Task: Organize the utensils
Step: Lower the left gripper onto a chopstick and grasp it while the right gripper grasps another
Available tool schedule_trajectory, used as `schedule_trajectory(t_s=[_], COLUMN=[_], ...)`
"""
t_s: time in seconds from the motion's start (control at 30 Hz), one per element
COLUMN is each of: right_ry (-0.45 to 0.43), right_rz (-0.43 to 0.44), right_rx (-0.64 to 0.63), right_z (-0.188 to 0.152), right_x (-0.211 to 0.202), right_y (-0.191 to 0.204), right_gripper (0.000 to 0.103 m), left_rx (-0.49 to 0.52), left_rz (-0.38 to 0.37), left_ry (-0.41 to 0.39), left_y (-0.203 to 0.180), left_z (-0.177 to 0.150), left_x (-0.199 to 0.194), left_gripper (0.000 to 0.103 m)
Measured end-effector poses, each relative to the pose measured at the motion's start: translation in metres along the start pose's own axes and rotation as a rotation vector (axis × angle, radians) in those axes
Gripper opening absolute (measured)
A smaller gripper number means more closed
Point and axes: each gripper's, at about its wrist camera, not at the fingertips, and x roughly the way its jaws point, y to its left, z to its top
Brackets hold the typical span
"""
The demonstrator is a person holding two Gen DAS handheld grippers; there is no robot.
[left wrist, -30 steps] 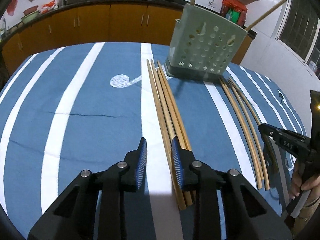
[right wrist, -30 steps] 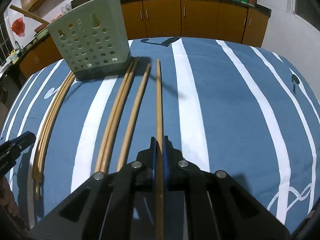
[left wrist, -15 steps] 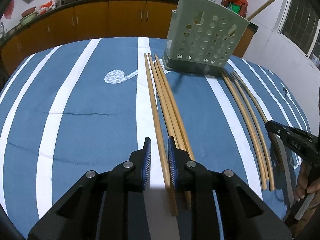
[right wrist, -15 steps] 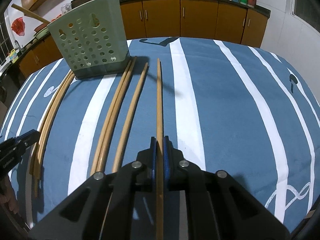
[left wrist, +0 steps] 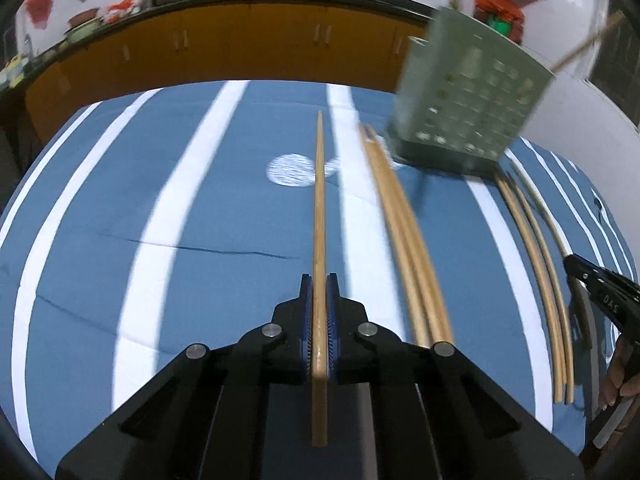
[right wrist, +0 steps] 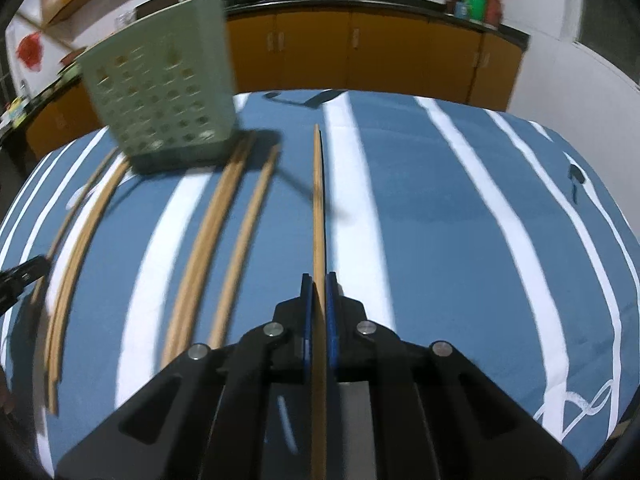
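My left gripper is shut on a wooden chopstick and holds it above the blue striped cloth, pointing away from me. My right gripper is shut on another wooden chopstick, also raised. A green perforated utensil holder stands at the far right in the left wrist view and at the far left in the right wrist view. Loose chopsticks lie on the cloth beside it. More chopsticks lie further right. The right gripper's tip shows at the right edge.
The table is covered by a blue cloth with white stripes. Orange cabinets with a dark counter, woks and jars stand behind the table. A white wall and a window are on the right in the left wrist view.
My left gripper closed on a chopstick from the left group and lifted it. My right gripper rose with its chopstick. Both views are blurred by motion.
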Motion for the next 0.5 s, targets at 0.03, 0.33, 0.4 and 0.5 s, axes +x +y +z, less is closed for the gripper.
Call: schedule_trajectory(t_s=[0.03, 0.33, 0.4, 0.5], right_ry=[-0.004, -0.022, -0.022, -0.021], right_rz=[-0.002, 0.008, 0.013, 0.009], right_rx=[0.007, 0.016, 0.02, 0.017], right_z=[0.0005, -0.0003, 0.0001, 0.0002], right_x=[0.0006, 0.0025, 0.0033, 0.0038], right_y=[-0.0025, -0.007, -0.0086, -0.008], right_gripper=[0.008, 0.01, 0.01, 0.01], left_rx=[-0.009, -0.009, -0.019, -0.022], left_rz=[-0.001, 0.001, -0.006, -0.007], left_ry=[-0.003, -0.031, -0.032, -0.032], left_y=[0.0037, 0.0027, 0.004, 0.0042], left_z=[0.0003, -0.0033, -0.0033, -0.0035], left_x=[-0.0001, -0.0004, -0.0004, -0.0007], left_gripper=[0.008, 0.008, 0.008, 0.008])
